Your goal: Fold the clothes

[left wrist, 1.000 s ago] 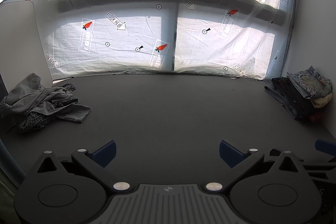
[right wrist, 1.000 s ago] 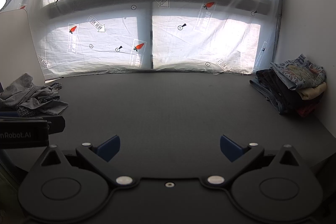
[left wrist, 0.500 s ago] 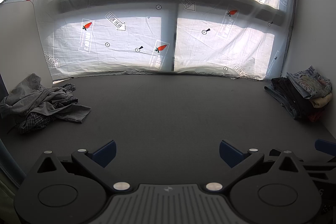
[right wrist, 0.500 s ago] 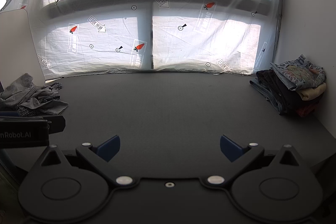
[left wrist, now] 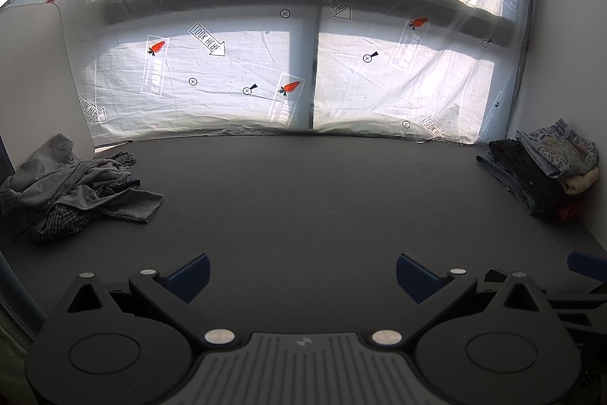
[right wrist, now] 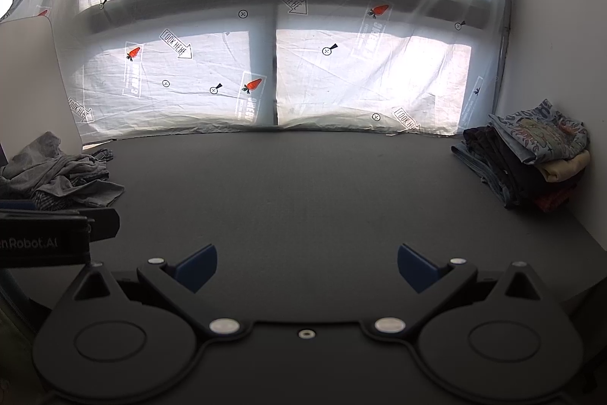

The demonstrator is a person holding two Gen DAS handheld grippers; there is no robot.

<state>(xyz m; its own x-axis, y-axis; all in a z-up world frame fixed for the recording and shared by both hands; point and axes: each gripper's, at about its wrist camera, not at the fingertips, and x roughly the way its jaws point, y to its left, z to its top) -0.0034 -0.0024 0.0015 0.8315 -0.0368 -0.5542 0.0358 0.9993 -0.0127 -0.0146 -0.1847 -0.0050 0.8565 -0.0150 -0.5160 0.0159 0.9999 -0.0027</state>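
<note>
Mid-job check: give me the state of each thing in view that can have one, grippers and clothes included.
Left gripper: open, empty, above the table.
Right gripper: open, empty, above the table.
Crumpled grey and checked clothes pile: unfolded, heaped at the table's left edge.
Stack of folded clothes with a printed blue top: folded, piled at the right wall.
Dark grey table: bare in the middle.

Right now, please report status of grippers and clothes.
Left gripper open, empty. Right gripper open, empty. Crumpled clothes far left; folded stack far right. Nothing in the way.
</note>
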